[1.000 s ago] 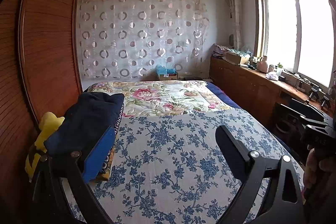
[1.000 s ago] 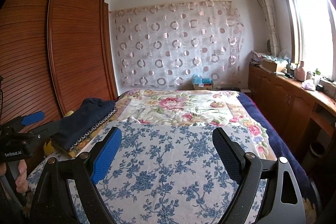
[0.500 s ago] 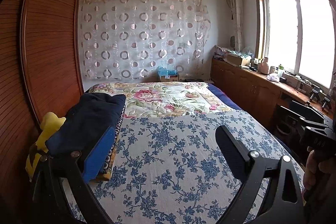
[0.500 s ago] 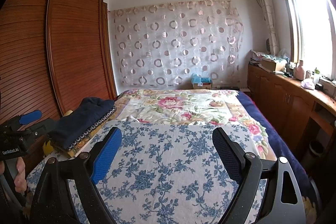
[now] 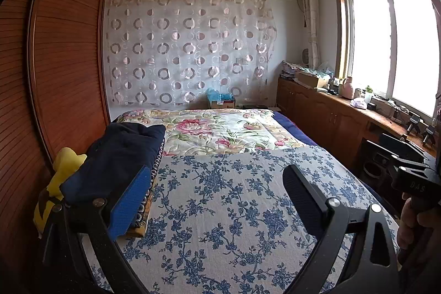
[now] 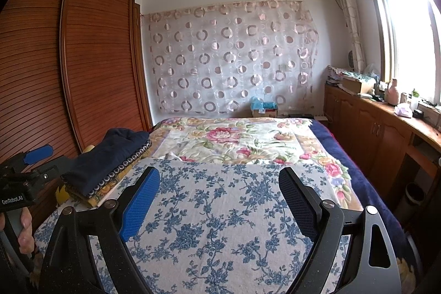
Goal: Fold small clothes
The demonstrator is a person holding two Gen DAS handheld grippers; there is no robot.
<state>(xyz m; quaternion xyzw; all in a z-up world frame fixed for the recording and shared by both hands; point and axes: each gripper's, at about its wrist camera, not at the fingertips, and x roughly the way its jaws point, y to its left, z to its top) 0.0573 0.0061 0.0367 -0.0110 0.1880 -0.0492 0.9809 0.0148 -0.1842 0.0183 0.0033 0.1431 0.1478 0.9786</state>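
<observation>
- The left tool [image 5: 215, 200] hangs over the blue-flowered bedspread [image 5: 234, 211] with its jaws spread wide and nothing between them.
- The right tool [image 6: 219, 200] is likewise wide open and empty, over the middle of the same bedspread.
- The task's things — a stack of folded clothes [image 5: 121, 156] topped by a navy garment [image 6: 110, 156] — lie at the bed's left edge, beside the louvred wooden wardrobe [image 6: 96, 59].
- In the left wrist view the stack sits just behind the blue pad of the left finger [image 5: 129, 205], partly hidden by it; whether they touch cannot be told.
- In the right wrist view the stack is left of the right tool and apart from it, with a patterned layer with a ring trim [image 6: 121, 170] under the navy one.
- A yellow item [image 5: 66, 170] shows at the stack's far-left side, against the wardrobe.
- Beyond the bedspread lies a pink-rose quilt [image 6: 234, 139] — then a circle-patterned curtain [image 6: 234, 57] on the back wall.
- A hand [image 6: 23, 233] grips the left tool's handle at the right wrist view's left edge.
</observation>
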